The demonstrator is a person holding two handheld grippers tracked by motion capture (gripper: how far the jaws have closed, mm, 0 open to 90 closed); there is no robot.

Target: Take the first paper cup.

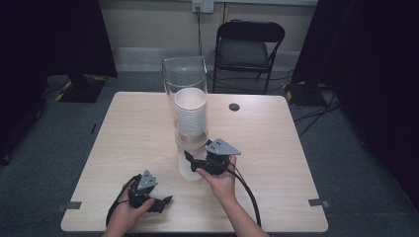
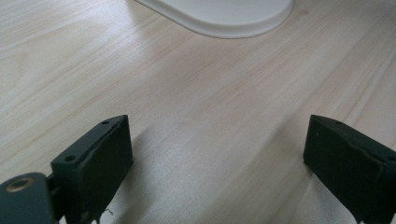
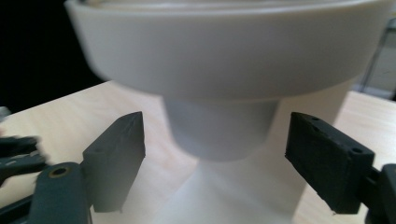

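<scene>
From the high view, a cup dispenser stands upright near the middle of the wooden table, a clear tube on a white stand, with a stack of paper cups nested inside it, mouths up, filling the lower part of the tube while the upper part holds nothing visible. The right gripper sits at the foot of the tube, pointing in from the right side toward the outlet, so it is by far the nearer tool; the left gripper rests low on the table near the front edge, well apart from the dispenser. In the left gripper view, its jaws stand spread over bare wood with nothing between them, and the white base of the dispenser lies ahead. In the right gripper view, the jaws are parted on either side of the bottom cup, which hangs straight down out of the white collar; the pads look clear of its walls, so nothing is pinched yet. The cup's long axis is vertical and it lies straight ahead, between the jaws, so the pull would likely go downward.
</scene>
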